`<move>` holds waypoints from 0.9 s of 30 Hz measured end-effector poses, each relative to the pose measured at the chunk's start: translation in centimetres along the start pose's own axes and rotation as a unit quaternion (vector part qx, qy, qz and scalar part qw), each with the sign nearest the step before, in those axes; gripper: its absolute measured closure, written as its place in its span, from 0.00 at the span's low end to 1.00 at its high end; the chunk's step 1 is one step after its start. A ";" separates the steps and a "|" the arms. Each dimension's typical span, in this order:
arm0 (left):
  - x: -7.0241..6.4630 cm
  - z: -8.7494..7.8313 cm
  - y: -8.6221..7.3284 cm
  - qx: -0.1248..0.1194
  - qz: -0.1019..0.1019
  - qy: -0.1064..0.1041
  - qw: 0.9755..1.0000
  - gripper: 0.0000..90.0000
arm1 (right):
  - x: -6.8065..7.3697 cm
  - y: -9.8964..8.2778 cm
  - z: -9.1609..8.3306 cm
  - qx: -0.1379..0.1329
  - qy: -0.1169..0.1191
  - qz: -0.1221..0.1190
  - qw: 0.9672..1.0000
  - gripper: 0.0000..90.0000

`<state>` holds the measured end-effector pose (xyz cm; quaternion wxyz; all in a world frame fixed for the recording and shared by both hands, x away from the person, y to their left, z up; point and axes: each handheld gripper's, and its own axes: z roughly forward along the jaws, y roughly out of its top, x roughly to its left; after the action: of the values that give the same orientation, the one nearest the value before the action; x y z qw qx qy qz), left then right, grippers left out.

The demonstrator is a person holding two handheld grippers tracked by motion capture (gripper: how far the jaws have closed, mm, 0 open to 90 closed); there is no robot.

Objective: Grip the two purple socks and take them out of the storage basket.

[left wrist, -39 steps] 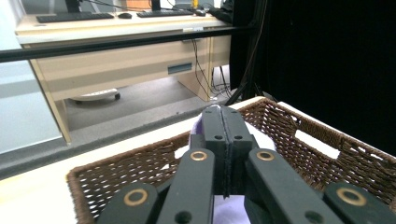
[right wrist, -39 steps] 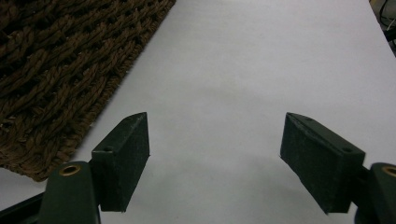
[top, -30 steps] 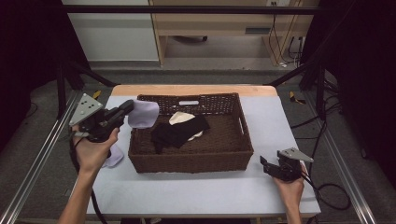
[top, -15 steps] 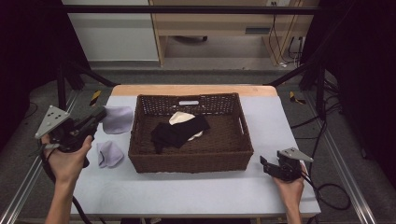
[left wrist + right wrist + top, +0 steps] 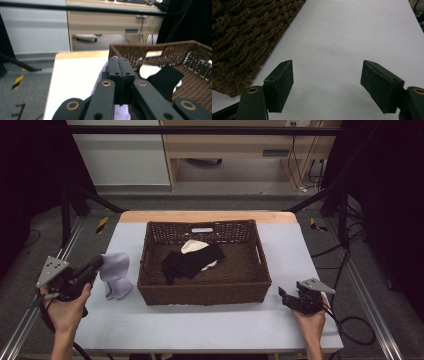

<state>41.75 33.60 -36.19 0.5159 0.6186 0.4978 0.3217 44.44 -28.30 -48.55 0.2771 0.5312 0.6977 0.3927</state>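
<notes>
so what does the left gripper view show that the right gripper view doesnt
Left gripper view: its jaws are shut on a lavender cloth, and it looks into the wicker basket, where a black garment lies over a white one. The wooden desk beyond the table also shows.

Right gripper view: its own jaws stand wide apart with nothing between them, over bare table.

Both: the basket's brown weave and the pale tabletop.

Left tongs [image 5: 95, 265] clamped, raised; right tongs [image 5: 283, 295] agape, resting.
</notes>
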 end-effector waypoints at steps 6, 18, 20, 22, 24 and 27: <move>0.2 1.3 -2.5 0.046 0.005 0.010 0.999 0.99 | 0.0 0.0 0.0 0.001 0.003 0.003 1.000 0.29; 0.1 3.5 -6.1 0.114 0.018 0.005 0.993 0.99 | 0.0 0.0 -0.1 -0.006 0.004 -0.001 1.000 0.25; -0.2 3.9 -6.4 0.122 0.029 0.005 0.992 0.99 | 0.0 0.0 -0.1 -0.004 0.005 0.000 1.000 0.25; -0.3 4.2 -6.7 0.129 0.036 0.006 0.991 0.98 | 0.0 0.0 -0.1 -0.004 0.005 0.001 1.000 0.25; -0.4 4.3 -6.8 0.132 0.038 0.005 0.991 0.97 | 0.0 0.0 -0.1 -0.004 0.005 0.001 1.000 0.25; -0.3 4.7 -7.3 0.142 0.048 0.011 0.989 0.89 | 0.0 0.0 0.0 -0.001 0.004 0.003 1.000 0.23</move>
<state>43.85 31.63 -44.34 0.4010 0.7053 0.5138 0.2789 44.43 -28.35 -48.51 0.2734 0.5311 0.6972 0.3962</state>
